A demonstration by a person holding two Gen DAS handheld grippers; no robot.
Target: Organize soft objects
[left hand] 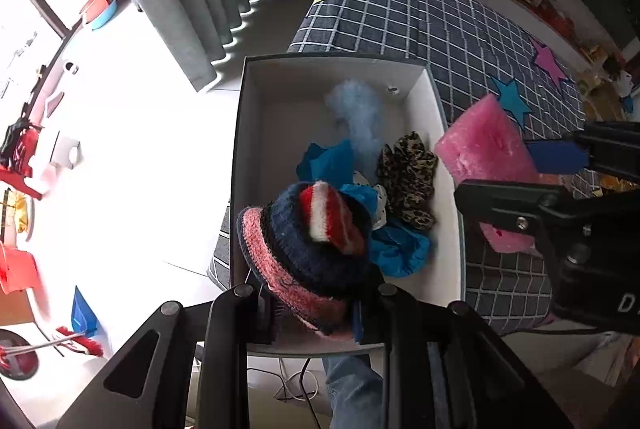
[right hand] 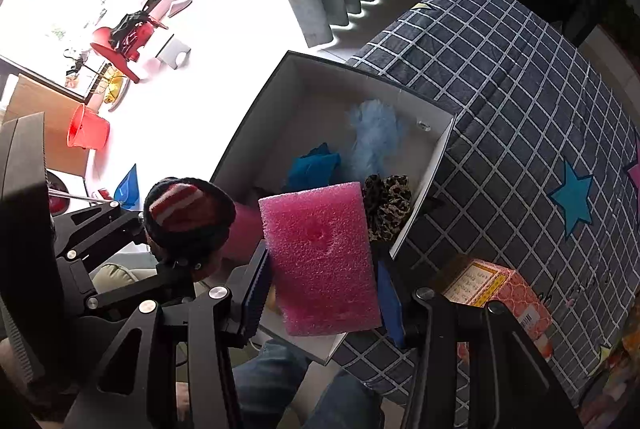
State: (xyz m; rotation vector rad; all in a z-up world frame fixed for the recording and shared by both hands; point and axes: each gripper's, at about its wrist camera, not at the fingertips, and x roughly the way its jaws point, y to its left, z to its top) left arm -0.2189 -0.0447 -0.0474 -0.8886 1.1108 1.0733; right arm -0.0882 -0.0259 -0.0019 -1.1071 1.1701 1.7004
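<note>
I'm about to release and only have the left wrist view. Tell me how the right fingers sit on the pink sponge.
Observer: The right gripper has a blue-padded finger pressed on each long edge of the pink sponge, whose broad face points at the camera.
Operator: Report anything on the bed near that hand.
Observer: An orange patterned carton lies on the checked bedspread beside the outer finger, outside the white box.

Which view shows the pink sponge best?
The right wrist view: the sponge faces the camera whole, held in the right tool. The left wrist view shows it side-on at the frame edge, partly behind that tool.
</note>
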